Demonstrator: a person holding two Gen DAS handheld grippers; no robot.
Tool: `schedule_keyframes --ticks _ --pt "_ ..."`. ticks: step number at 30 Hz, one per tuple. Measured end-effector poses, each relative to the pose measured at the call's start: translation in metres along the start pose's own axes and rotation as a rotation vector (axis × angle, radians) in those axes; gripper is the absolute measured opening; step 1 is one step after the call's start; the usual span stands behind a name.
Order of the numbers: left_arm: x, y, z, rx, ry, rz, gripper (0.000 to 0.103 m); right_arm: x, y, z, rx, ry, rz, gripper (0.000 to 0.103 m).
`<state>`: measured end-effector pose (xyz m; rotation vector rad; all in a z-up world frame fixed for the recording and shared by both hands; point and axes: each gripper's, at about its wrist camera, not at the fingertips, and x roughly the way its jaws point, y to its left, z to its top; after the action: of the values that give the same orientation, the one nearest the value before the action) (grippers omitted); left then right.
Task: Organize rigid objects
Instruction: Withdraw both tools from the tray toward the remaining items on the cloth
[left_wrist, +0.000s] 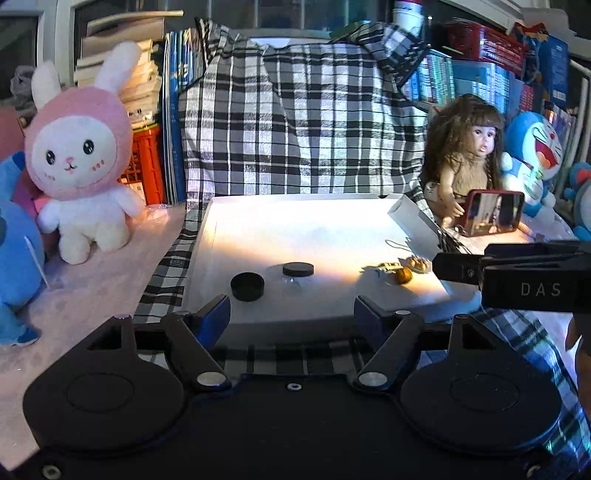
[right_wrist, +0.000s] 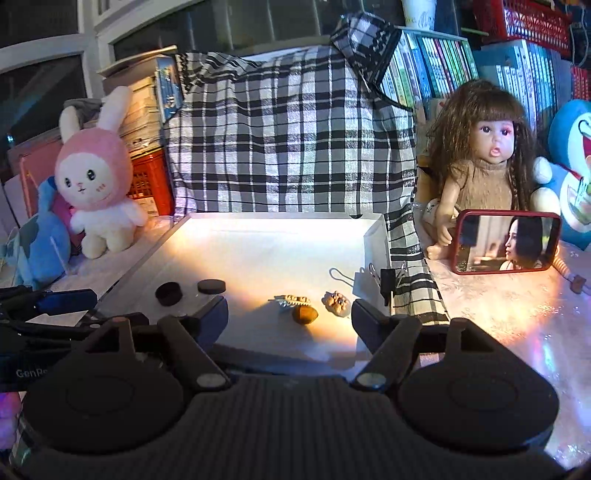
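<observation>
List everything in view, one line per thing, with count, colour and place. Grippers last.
white tray: 1, white, centre, on plaid cloth
black caps: 2, black, tray's left front; one sits on a clear jar
small trinkets: 3, brown and gold, tray's right front
bunny plush: 1, pink and white, left
doll: 1, brown hair, right
phone: 1, red case, before doll
left gripper: 1, black, open, empty
right gripper: 1, black, open, empty
</observation>
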<state>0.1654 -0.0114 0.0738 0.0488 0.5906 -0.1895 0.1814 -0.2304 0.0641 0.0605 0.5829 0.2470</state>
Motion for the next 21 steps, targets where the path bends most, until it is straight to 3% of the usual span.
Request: schedule_keyframes --ticks 21 --pt "-0.074 -0.013 -0.077 -0.023 -0.06 -0.045 0.076 -0.073 0.017 -0.058 -0.115 -0.074 0.007 0.086"
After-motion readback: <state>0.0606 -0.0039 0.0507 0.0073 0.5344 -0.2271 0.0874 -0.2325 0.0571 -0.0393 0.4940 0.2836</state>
